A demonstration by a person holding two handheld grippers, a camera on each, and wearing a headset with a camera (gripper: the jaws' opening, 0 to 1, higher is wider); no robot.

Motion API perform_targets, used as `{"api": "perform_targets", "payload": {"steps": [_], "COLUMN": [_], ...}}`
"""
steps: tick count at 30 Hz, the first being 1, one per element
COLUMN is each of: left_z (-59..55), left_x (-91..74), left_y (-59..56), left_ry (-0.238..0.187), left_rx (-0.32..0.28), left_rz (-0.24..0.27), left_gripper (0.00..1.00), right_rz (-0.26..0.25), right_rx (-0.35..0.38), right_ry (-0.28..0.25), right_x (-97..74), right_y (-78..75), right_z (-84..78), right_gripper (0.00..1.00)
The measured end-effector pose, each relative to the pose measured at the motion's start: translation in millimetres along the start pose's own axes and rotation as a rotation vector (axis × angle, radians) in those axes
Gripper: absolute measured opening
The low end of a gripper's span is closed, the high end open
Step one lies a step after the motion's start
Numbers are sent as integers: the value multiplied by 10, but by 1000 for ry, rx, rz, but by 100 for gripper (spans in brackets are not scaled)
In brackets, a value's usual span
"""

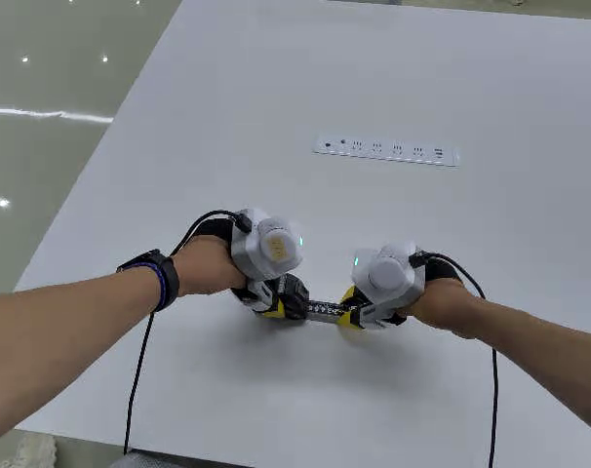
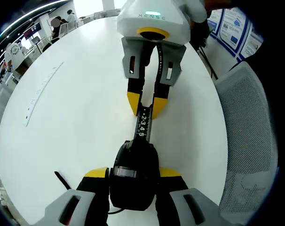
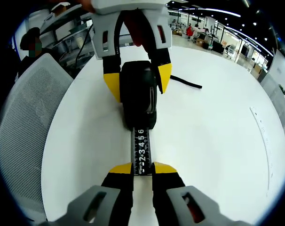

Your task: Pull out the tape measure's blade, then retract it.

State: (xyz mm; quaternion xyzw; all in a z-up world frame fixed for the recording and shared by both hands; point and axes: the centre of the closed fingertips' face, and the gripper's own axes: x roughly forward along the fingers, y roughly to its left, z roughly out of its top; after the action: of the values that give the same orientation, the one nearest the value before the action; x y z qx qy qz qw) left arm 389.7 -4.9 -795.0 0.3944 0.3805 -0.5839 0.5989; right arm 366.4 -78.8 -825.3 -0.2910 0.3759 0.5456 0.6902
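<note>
The tape measure (image 2: pixel 133 174) is down at the desk (image 1: pixel 276 97) between your two hands; whether it touches the surface I cannot tell. Your left tongs (image 2: pixel 133 172) are clenched on the sides of its black case. A short length of blade (image 3: pixel 141 150) is out, with the first few numbers showing, and your right tongs (image 3: pixel 142 168) are clamped on its tip end. The pull looks barely begun.

Draw the right tongs straight away from the case, in line with the slot, so the strip runs flat and doesn't twist or buckle. Hold the case level and don't let it roll in the grip. Pinch the tip firmly, since the spring will likely tug back. For the return, guide the blade home slowly rather than letting it snap. The power strip (image 1: pixel 385 150) lies well apart, out of your path.
</note>
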Motion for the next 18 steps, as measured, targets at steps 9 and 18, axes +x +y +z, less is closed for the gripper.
{"api": "perform_targets", "payload": {"steps": [9, 18], "left_z": [4, 10], "left_x": [-1, 2], "left_y": [-4, -8], "left_ry": [4, 9], "left_rx": [4, 6], "left_rz": [-1, -3], "left_gripper": [35, 35], "right_rz": [-6, -10], "right_rx": [2, 7], "right_ry": [-3, -1], "right_x": [-79, -139], "right_y": [-18, -12], "right_z": [-86, -168], "right_gripper": [13, 13]}}
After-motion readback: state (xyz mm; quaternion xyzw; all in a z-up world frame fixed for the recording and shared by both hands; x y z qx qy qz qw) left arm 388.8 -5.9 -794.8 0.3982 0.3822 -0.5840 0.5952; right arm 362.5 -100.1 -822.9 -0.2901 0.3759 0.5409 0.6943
